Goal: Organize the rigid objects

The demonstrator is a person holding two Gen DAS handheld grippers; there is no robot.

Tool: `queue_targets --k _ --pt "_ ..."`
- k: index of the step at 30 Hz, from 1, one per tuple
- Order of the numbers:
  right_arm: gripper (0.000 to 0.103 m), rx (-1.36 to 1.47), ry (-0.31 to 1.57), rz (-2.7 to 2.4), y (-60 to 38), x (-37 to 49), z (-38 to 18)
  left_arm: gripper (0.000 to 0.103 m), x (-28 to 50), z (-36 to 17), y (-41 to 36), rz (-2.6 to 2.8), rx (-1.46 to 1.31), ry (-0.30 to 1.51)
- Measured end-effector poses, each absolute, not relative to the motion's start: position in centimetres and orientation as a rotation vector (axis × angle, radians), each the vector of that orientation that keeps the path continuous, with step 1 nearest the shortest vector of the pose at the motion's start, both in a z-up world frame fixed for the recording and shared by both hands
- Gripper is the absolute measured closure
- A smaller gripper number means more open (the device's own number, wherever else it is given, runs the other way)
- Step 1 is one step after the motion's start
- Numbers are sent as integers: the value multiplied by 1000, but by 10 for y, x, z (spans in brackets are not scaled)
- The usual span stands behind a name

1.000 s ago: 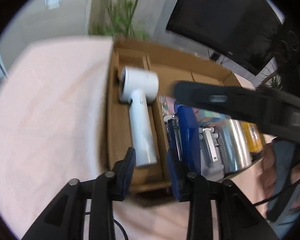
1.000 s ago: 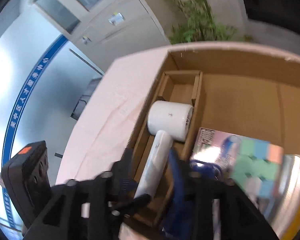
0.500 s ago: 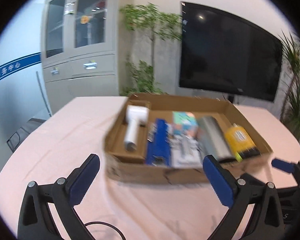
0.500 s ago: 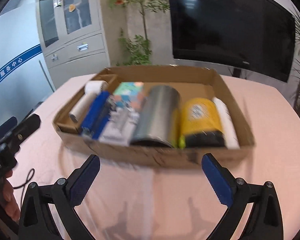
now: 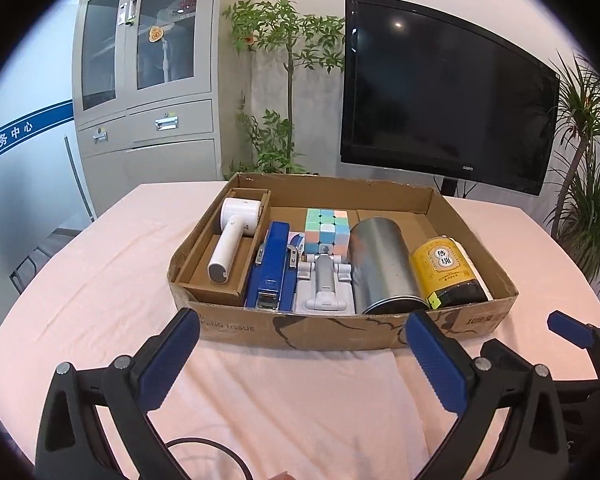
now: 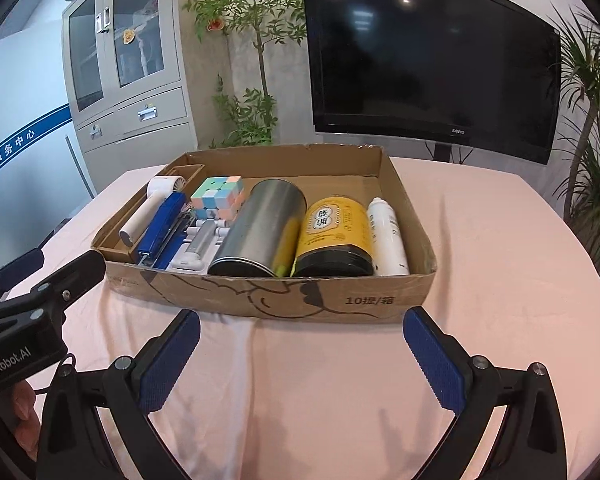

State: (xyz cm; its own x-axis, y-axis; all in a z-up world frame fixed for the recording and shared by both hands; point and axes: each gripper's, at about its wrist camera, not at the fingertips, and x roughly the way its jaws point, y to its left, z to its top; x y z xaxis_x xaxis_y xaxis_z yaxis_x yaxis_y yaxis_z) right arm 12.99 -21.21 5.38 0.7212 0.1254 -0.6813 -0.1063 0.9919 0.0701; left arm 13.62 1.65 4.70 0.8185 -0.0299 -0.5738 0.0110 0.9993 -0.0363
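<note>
A shallow cardboard box (image 5: 340, 334) lies on the pink table. From left to right it holds a white handheld device (image 5: 230, 248) in its own slot, a blue stapler (image 5: 270, 270), a pastel cube (image 5: 326, 230) behind a white stand (image 5: 325, 280), a metal can (image 5: 382, 266) on its side and a yellow tin (image 5: 446, 270). A white bottle (image 6: 386, 236) lies at the far right of the box (image 6: 340, 300). My left gripper (image 5: 300, 320) and right gripper (image 6: 302, 320) are open and empty, both short of the box's front wall.
A finger of the left gripper (image 6: 80, 270) shows beside the right one, with a hand (image 6: 20, 404) below it. A black cable (image 5: 204, 452) trails on the cloth. Behind the table are a TV (image 5: 440, 92), a grey cabinet (image 5: 148, 80) and plants (image 5: 284, 40).
Both grippers have drawn back from over the box to in front of it. Their jaws have gone from narrow to wide open, and nothing is between them.
</note>
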Motion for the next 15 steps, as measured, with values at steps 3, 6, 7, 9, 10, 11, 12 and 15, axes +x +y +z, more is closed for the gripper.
queue_targets --k 3,6,7,9,10,11,12,15 --pt "1 27 755 120 -212 127 53 1 139 46 15 -22 -27 614" --pt "1 25 755 117 -210 128 51 1 142 44 15 -16 -20 631" --pt "1 25 757 116 -210 128 50 1 144 42 14 -13 -19 637" --pt "1 22 764 112 -208 128 47 1 145 41 15 -16 -22 644" --pt "1 21 765 108 -207 128 46 1 146 41 16 -18 -24 643" --pt "1 20 768 108 -207 129 46 1 146 40 16 -18 -23 641" --pt "1 20 770 107 -207 129 45 1 147 40 15 -17 -21 641" --pt "1 13 772 102 -206 130 44 1 150 38 14 -24 -24 643"
